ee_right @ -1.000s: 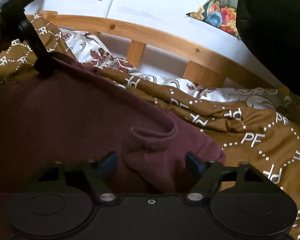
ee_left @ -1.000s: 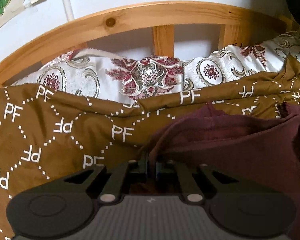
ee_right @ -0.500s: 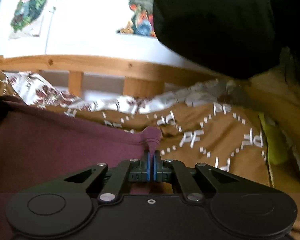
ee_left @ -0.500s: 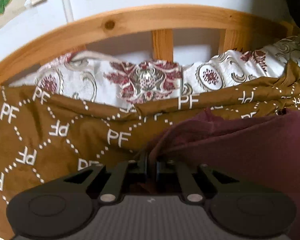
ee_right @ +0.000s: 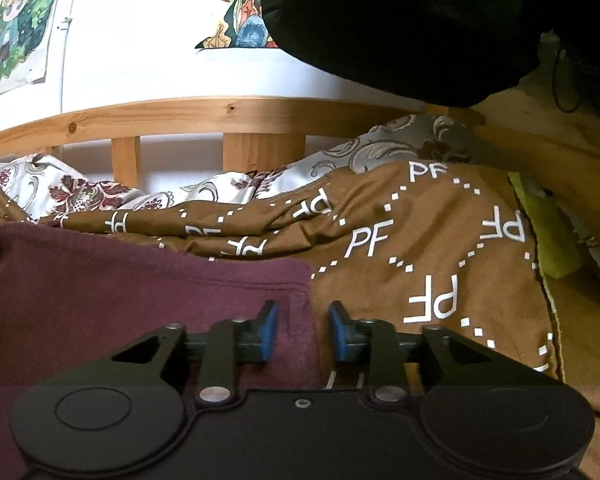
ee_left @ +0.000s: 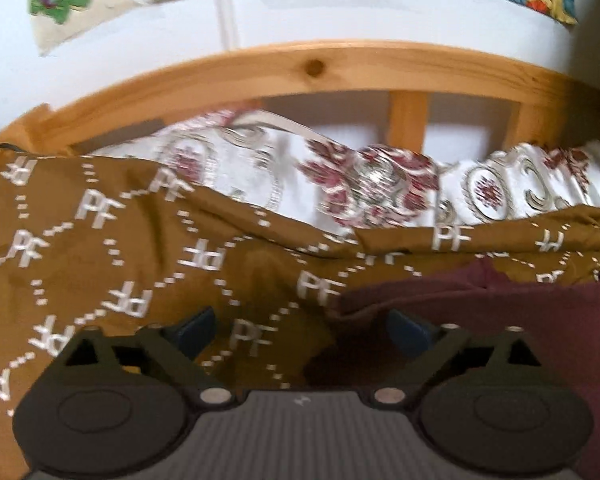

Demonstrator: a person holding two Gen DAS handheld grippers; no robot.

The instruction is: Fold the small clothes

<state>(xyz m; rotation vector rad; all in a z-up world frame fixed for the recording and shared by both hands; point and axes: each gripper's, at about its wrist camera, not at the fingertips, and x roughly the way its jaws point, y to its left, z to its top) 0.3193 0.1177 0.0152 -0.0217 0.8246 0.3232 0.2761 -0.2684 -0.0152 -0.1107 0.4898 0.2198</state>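
A maroon garment (ee_right: pixel 140 292) lies flat on a brown bedspread printed with "PF" (ee_right: pixel 420 248). In the left wrist view the garment (ee_left: pixel 520 320) fills the lower right, its left edge near my left gripper (ee_left: pixel 304 330), which is wide open and empty over the bedspread (ee_left: pixel 100 260). In the right wrist view my right gripper (ee_right: pixel 303 332) is open, its jaws astride the garment's right edge near the hem corner, gripping nothing.
A wooden bed rail (ee_right: pixel 220 116) with slats runs along the far side against a white wall with posters (ee_right: pixel 16 36). A white floral pillow (ee_left: pixel 360 176) lies below the rail. A black bulky object (ee_right: pixel 400 20) hangs at upper right. Something yellow-green (ee_right: pixel 548 224) lies at the bedspread's right edge.
Both grippers were shut on the maroon garment half a second ago; both have opened and let it go. The garment now lies flat. The left gripper has shifted left.
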